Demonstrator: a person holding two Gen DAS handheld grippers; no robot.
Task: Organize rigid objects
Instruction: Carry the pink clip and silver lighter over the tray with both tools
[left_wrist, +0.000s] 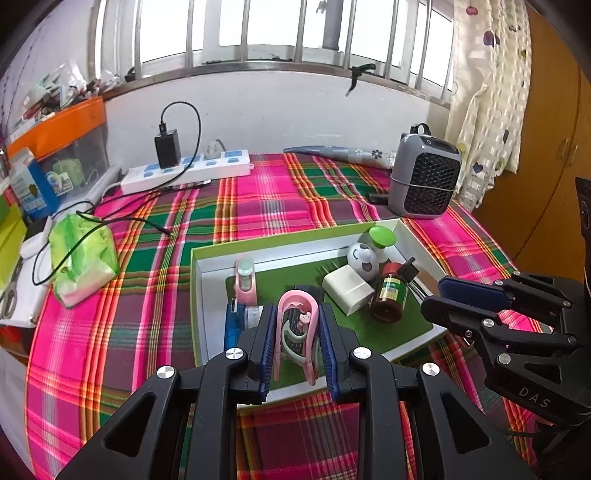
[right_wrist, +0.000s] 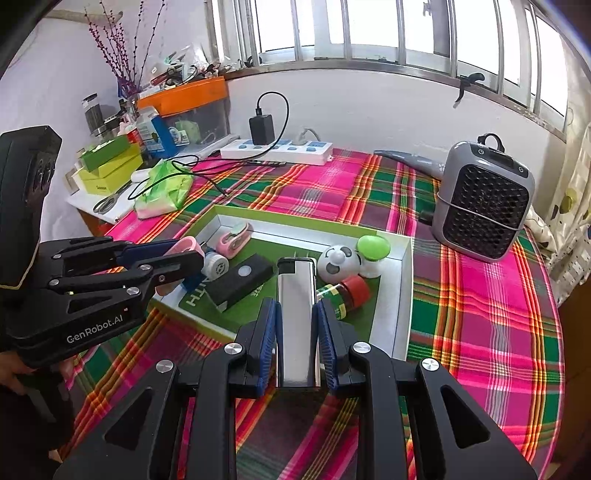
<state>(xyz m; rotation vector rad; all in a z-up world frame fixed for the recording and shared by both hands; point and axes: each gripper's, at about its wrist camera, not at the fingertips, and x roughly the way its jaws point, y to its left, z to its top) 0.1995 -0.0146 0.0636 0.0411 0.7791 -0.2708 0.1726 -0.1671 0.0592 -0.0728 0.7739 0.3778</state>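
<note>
1. Rigid objects fill a green-rimmed tray (left_wrist: 207, 251) with white walls and a green floor, which sits on a pink, green and red plaid cloth (left_wrist: 258, 199).
2. In the tray we see a white charger cube (left_wrist: 347, 290), a brown bottle (left_wrist: 389, 295) with a red cap and green label lying on its side, a white panda-face toy (left_wrist: 362, 258), a green-topped white piece (left_wrist: 382, 236), a pink holder (left_wrist: 244, 282) and a blue item (left_wrist: 232, 326). The right wrist view also shows a black box (right_wrist: 240, 280) with a round white spot.
3. We hold our left gripper (left_wrist: 297, 332) clamped on a pink clip (left_wrist: 299, 321), a looped pink plastic frame with a grey-green curved part inside, raised over the tray's near edge.
4. We hold our right gripper (right_wrist: 297, 334) clamped on a silver metal case (right_wrist: 296, 302), a glossy rectangular bar with a dark top end, above the tray's near side.
5. Behind the tray stand a grey heater (left_wrist: 424, 177) and a white power strip (left_wrist: 184, 171) with a black adapter (left_wrist: 168, 147) plugged in.
</note>
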